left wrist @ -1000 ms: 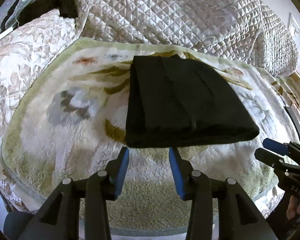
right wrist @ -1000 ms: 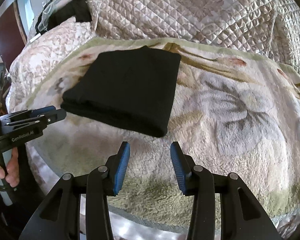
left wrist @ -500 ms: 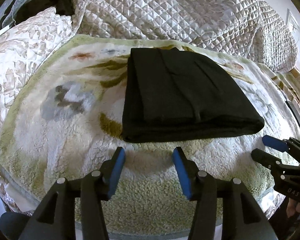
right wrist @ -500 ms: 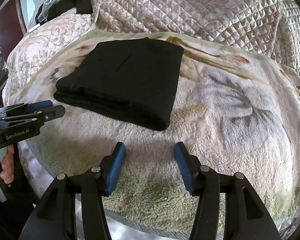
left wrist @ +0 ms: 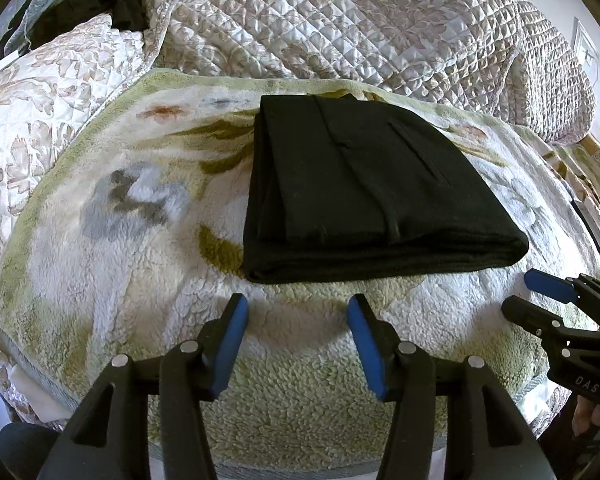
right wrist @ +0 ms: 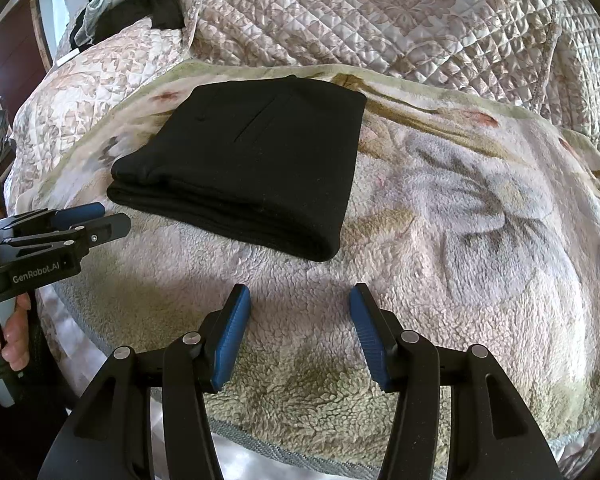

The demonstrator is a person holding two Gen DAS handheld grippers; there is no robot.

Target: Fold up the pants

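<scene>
Black pants (left wrist: 364,184), floral blanket (left wrist: 112,240), blue fingers (left wrist: 232,344).

I count one pair of black pants (left wrist: 364,196), folded into a flat rectangular bundle. Under it lies one fleecy cream blanket with a floral print (left wrist: 132,240). Behind that I see one quilted beige bedspread (left wrist: 340,20). I hold two black grippers with blue pads, my left gripper (left wrist: 298,330) and my right gripper (right wrist: 300,322), each with two fingers. One pile of dark clothing (left wrist: 100,4) sits at the far corner.
</scene>
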